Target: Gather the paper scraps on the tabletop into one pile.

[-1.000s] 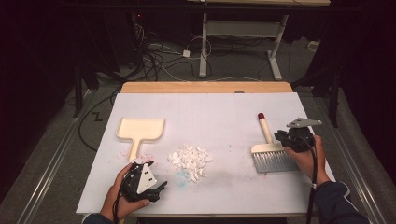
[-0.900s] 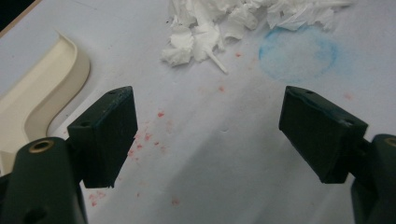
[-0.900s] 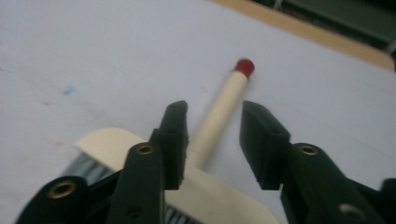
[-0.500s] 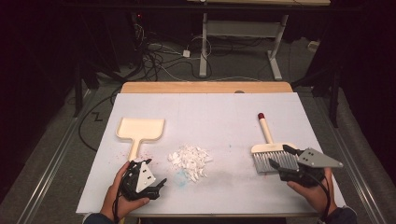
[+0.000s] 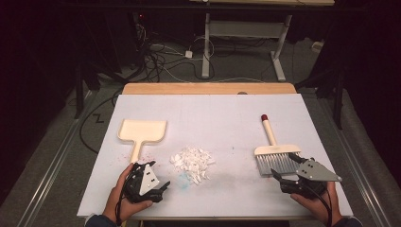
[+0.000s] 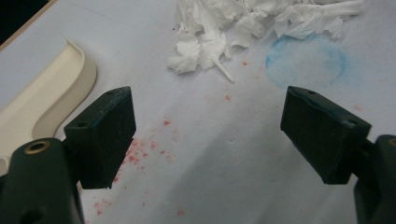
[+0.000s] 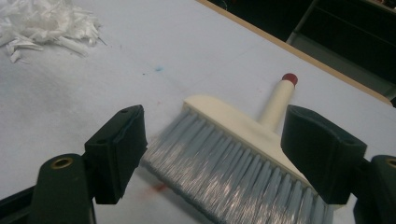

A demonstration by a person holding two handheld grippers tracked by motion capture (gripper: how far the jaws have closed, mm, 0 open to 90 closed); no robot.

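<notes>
No text, label, brand, number or sign can be read anywhere in these pictures: the brush (image 5: pixel 274 153), the dustpan (image 5: pixel 142 132) and the table (image 5: pixel 208 109) all show plain, unmarked surfaces

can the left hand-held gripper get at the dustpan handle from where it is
Probably yes. The left hand-held gripper is open, and the dustpan lies just beyond it, its handle pointing toward that hand. The shredded paper pile sits off to the side, not between them.
</notes>
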